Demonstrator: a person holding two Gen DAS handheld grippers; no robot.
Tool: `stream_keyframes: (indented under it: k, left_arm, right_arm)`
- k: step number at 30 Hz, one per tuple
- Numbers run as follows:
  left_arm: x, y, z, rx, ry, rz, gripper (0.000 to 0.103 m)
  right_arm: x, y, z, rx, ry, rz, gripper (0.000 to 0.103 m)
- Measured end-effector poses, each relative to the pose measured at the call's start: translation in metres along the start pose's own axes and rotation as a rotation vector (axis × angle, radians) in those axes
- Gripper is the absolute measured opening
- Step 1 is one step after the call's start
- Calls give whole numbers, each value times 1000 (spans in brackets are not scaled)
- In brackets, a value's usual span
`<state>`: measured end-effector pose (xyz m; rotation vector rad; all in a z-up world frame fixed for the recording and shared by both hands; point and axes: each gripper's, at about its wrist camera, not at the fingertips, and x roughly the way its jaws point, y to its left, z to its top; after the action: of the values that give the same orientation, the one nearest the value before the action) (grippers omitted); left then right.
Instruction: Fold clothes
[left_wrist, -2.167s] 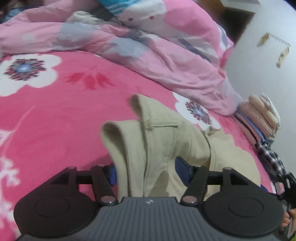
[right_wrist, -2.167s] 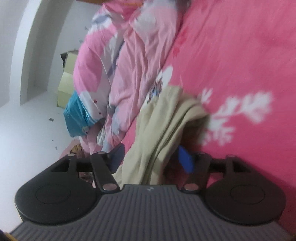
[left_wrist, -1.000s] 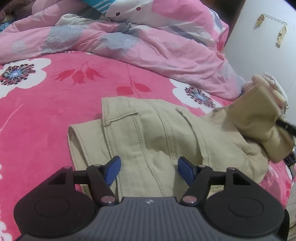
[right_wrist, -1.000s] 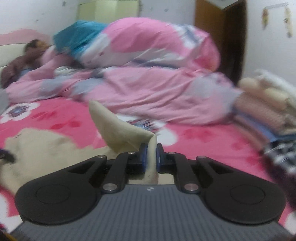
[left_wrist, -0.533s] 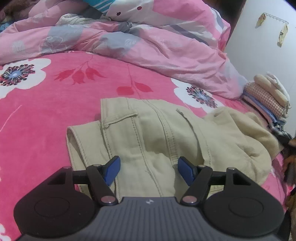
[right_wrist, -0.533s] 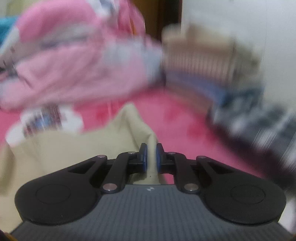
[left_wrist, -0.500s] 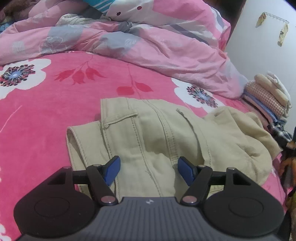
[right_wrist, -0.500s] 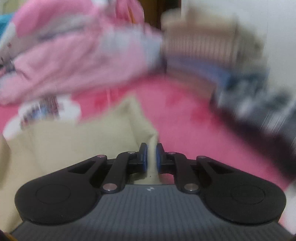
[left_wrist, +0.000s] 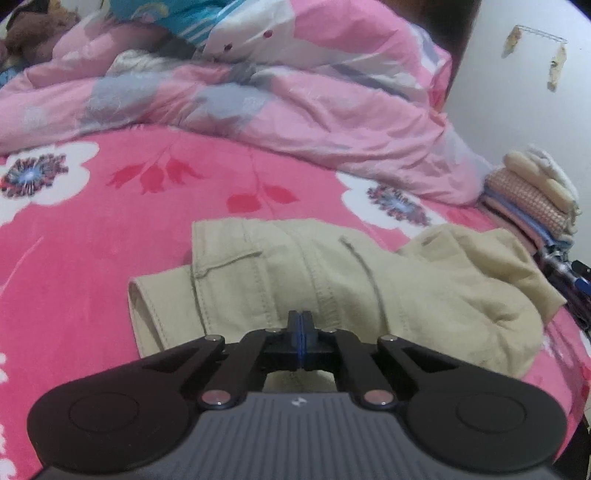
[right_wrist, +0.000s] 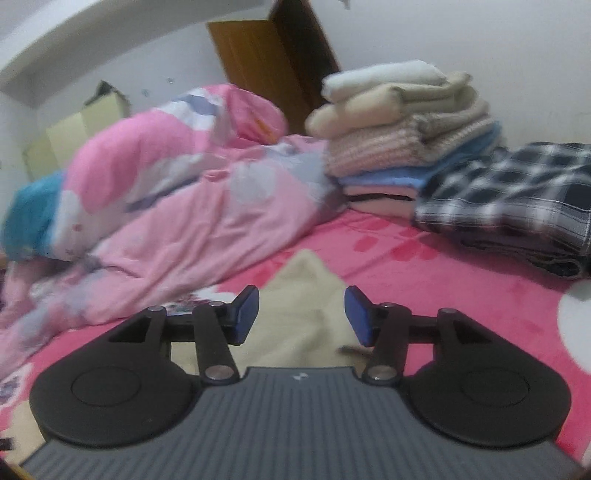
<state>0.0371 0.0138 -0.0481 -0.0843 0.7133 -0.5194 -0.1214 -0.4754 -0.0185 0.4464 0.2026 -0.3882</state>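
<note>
Beige trousers (left_wrist: 295, 266) lie flat on the pink flowered bed sheet (left_wrist: 92, 240), waistband to the left, with the leg end bunched up (left_wrist: 480, 295) at the right. My left gripper (left_wrist: 300, 321) is shut just above the trousers' near edge; I see no cloth pinched between its blue pads. My right gripper (right_wrist: 301, 314) is open, and a pointed corner of the beige trousers (right_wrist: 303, 280) lies loose on the sheet between and beyond its fingers.
A rumpled pink duvet (left_wrist: 258, 92) fills the back of the bed. A stack of folded clothes (right_wrist: 399, 122) stands at the right, with a folded black-and-white plaid garment (right_wrist: 517, 195) beside it. A brown door (right_wrist: 273, 55) is behind them.
My left gripper has gone from open to shut over the trousers. My right gripper has let go of the trouser leg and opened; the leg now rests on the bed.
</note>
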Motion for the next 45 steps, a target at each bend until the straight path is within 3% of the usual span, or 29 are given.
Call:
stream_keyframes:
  k: [4,8,14,17,22,27,28,33,36,40,44,45]
  left_arm:
    - [-17,-11,-4,49,-35,-52,0]
    - [-22,-11,-8,41,-12,-69,3]
    - [-26,4,-17,-26,4,-60,27]
    - [-29,10,-19,-48,1,-50,45]
    - [-28,18,-24,-63,20,-37,54]
    - [-27,25,-31,-91,18,-58,55]
    - [-27,26,-31,-94,18,-62,55]
    - [-22,32,-23,-106,-2,-71,56]
    - [-18,36,-14,-114,-22,-70,57]
    - [-11,42,0,-134,-54,-63,69]
    - [10,62,28,-237,-60,-69,88]
    - [17,69,35,-270,-45,-74,88]
  right_arm:
    - [-8,27,-3,-30,47,127,56]
    - [-1,67,-19,-89,148,268,59]
    - [14,142,-62,-197,314,467,69]
    - [20,179,-85,-244,372,544,78]
    - [26,225,-116,-320,443,613,81]
    - [26,240,-134,-382,456,602,81]
    - [27,241,-136,-390,457,600,79]
    - [30,237,-139,-419,448,604,35]
    - [25,232,-138,-410,432,628,15]
    - [19,226,-140,-394,412,649,9]
    - [20,220,-143,-353,411,661,8]
    - [21,218,-144,-346,410,664,8]
